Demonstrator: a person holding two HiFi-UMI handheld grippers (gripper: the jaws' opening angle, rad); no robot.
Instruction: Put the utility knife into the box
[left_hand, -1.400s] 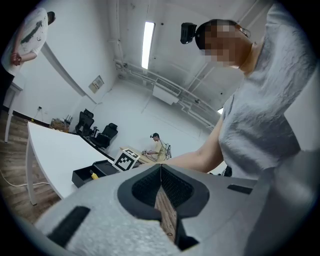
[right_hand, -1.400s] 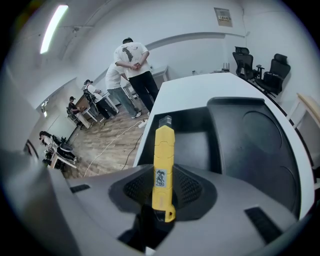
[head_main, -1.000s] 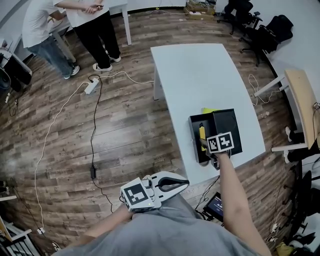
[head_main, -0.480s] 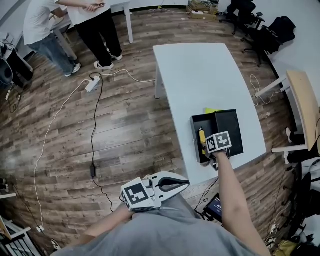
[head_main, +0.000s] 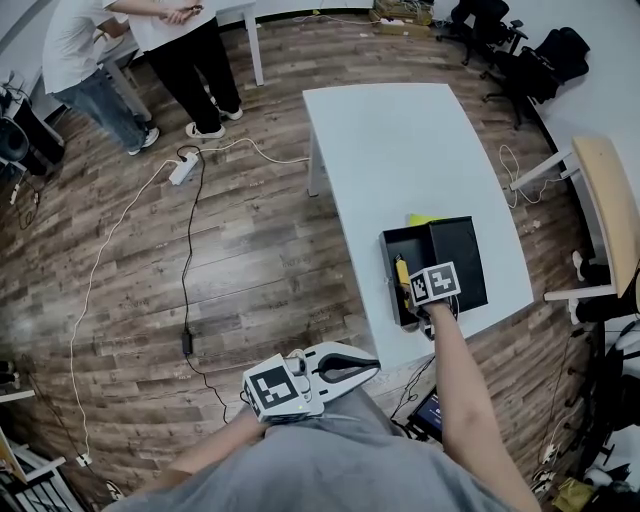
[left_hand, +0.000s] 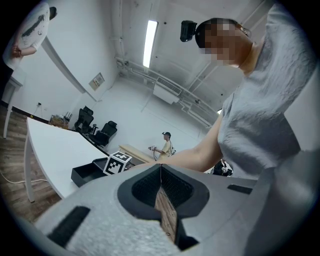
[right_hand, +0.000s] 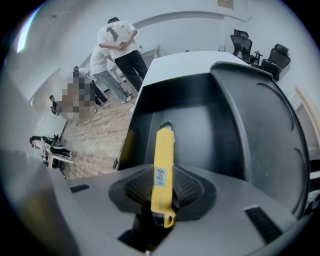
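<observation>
The right gripper (right_hand: 163, 194) had its jaws closed on the yellow utility knife (right_hand: 163, 150), the ribbed pads pressing its handle from both sides near the butt end, while the body and dark tip stuck out ahead of the jaws. The knife pointed down into the open black box (right_hand: 200, 120), with its tip over the dark floor of the box; whether it touched the bottom could not be told. In the head view the right gripper (head_main: 408, 285) hung over the near left part of the box (head_main: 390, 250), with the knife (head_main: 402, 271) showing as a yellow streak inside the box walls. A flat black panel (head_main: 458, 260), apparently the lid, lay against the box on its right. The box sat near the front edge of the white counter (head_main: 400, 140), and a yellow-green scrap (head_main: 420, 219) peeked out just behind it. The left gripper (head_main: 372, 362) was held low, close to the person's grey shirt and well apart from the box, above the wooden floor (head_main: 260, 260). Its own view showed the left gripper (left_hand: 160, 170) with the jaws brought together and nothing between them. Farther off, two people (head_main: 185, 40) stood on the floor, with a white power strip (head_main: 182, 173) near their feet.
</observation>
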